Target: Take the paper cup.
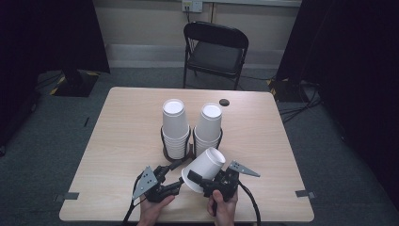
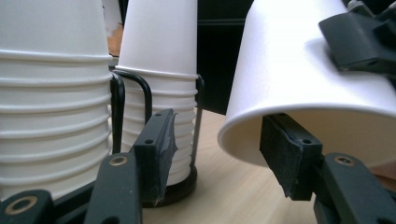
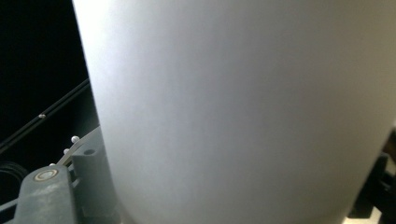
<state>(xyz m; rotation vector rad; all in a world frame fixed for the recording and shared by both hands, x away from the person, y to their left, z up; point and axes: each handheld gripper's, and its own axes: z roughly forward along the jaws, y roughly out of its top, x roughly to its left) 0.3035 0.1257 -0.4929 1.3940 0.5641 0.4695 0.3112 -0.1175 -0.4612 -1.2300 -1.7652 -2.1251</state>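
Gripping a white paper cup [image 1: 206,168], right claw [image 1: 196,181] clamped, left claw [image 1: 170,175] spread.

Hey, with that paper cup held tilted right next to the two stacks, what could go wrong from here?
The right gripper clamps the loose cup across its thin wall; too much squeeze could dent it. The left gripper stands open with one jaw inside the cup's rim, so a careless pull might twist the cup out of the grip. The cup hangs close to the right stack; a swing could knock it in its wire holder.
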